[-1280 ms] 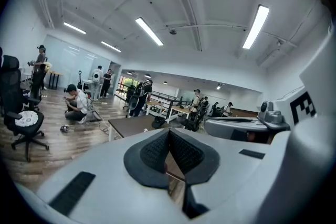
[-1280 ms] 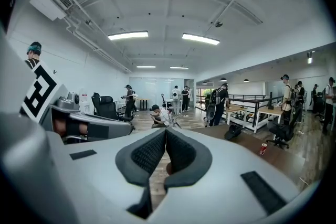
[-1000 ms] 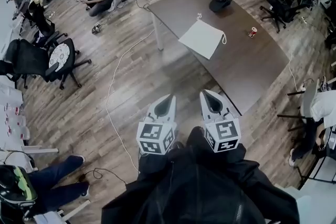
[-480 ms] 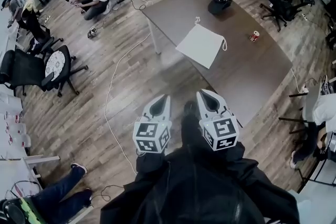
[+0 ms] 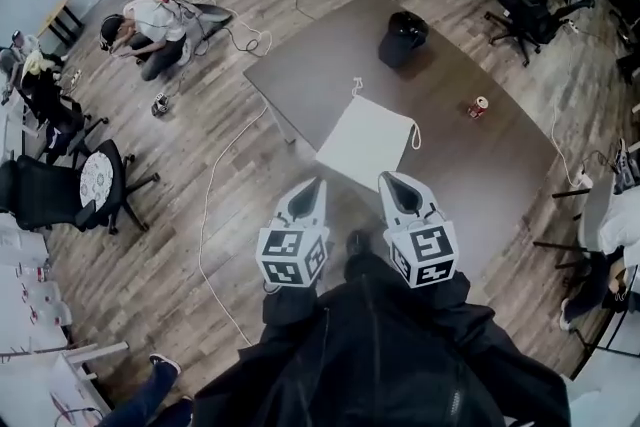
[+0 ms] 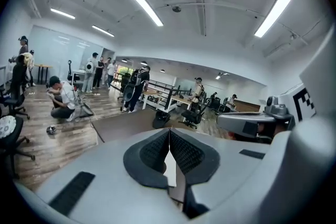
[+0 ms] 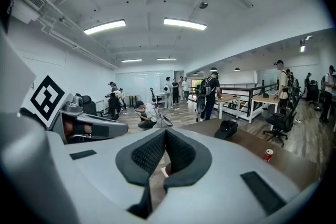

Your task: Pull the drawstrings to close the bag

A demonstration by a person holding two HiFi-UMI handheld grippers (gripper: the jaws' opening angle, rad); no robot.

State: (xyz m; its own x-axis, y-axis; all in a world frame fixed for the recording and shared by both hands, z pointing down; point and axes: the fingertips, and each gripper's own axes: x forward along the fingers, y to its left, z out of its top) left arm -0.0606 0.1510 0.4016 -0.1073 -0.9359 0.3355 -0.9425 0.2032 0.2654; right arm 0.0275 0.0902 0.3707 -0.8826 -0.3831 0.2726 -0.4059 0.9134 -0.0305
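A white drawstring bag [image 5: 366, 141] lies flat on the dark brown table [image 5: 470, 165], near its front edge. One white cord [image 5: 356, 86] loops out at the bag's far corner and another cord [image 5: 414, 135] hangs at its right side. My left gripper [image 5: 313, 187] is shut with nothing in it, just short of the table edge below the bag. My right gripper [image 5: 389, 180] is shut and empty too, close under the bag's near right corner. In the left gripper view the shut left gripper [image 6: 169, 140] shows a sliver of the white bag [image 6: 171, 168] beyond it. The right gripper [image 7: 165, 141] points over the table [image 7: 252, 147].
A black cap [image 5: 404, 33] lies at the table's far end and a red can [image 5: 478, 107] stands to the bag's right. Office chairs [image 5: 75, 190] stand at the left. A person [image 5: 145, 25] crouches on the wood floor by cables [image 5: 210, 215]. More chairs and desks stand at the right.
Both grippers have come forward to the table, still shut and empty; the bag now lies just beyond their tips.
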